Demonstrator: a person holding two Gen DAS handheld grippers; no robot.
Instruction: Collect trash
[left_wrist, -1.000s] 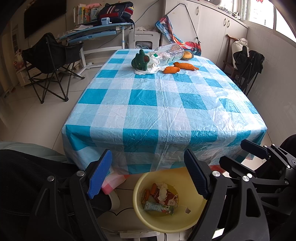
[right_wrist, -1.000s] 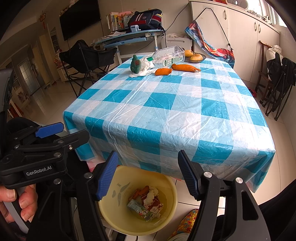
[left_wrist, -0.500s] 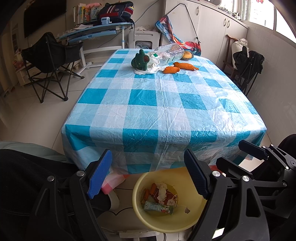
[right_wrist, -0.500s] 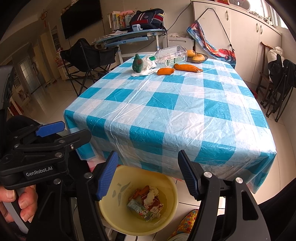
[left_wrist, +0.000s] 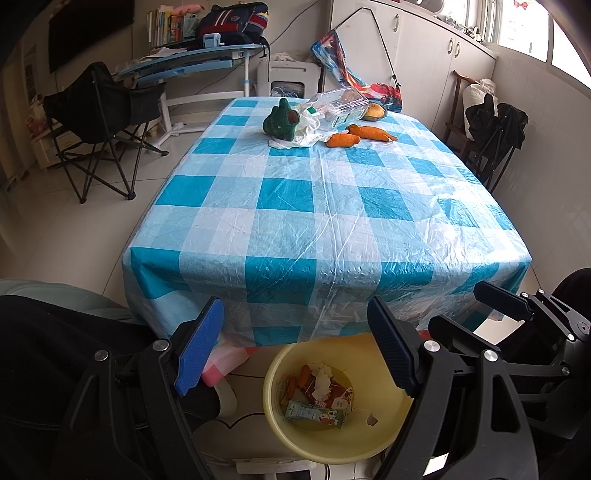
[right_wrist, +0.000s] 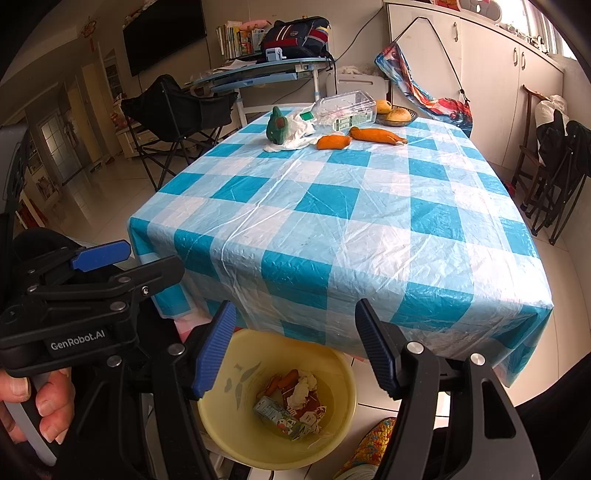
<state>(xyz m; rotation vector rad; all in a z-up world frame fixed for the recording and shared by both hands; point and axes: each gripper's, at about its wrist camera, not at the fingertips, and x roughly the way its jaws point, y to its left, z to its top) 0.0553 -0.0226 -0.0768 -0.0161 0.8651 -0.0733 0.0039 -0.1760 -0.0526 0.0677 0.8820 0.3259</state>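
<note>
A yellow basin (left_wrist: 384, 435) (right_wrist: 332, 439) stands on the floor under the table's near edge and holds trash: a small drink carton (left_wrist: 314, 413) (right_wrist: 280, 417), crumpled tissue and wrappers. My left gripper (left_wrist: 295, 350) is open and empty above the basin. My right gripper (right_wrist: 295, 347) is open and empty above it too. The left gripper's body (right_wrist: 85, 295) shows at the left of the right wrist view. At the table's far end lie a white plastic bag (left_wrist: 306, 125) (right_wrist: 299, 133) and a clear plastic box (left_wrist: 340, 107) (right_wrist: 347, 109).
The table has a blue and white checked cloth (left_wrist: 325, 206) (right_wrist: 351, 221). On its far end are a green plush toy (left_wrist: 280, 122), two carrots (left_wrist: 369, 134) and a bowl of fruit (right_wrist: 395, 114). A folding chair (left_wrist: 99, 122) stands left, dark chairs (left_wrist: 495, 129) right.
Both grippers have drifted very slightly; the view is almost the same. Nothing was taken hold of or let go.
</note>
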